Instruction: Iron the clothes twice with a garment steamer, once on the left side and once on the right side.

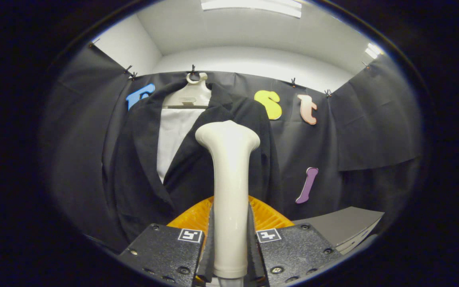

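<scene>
My gripper [229, 239] is shut on the cream-white garment steamer [229, 191], both fingers pressing its handle. The steamer stands upright between the fingers, and its flared head [228, 135] points toward the clothes. Beyond it hangs a black jacket [142, 159] over a white shirt [173, 135] on a white hanger [191, 93], fixed to the booth wall. The steamer head sits in front of the jacket's right front panel, near the lapel. Whether the head touches the cloth I cannot tell.
An orange ribbed basket [267, 217] lies just beyond the fingers, below the jacket's hem. A grey table surface [341, 227] extends ahead on the right. Black cloth walls close off the back and both sides.
</scene>
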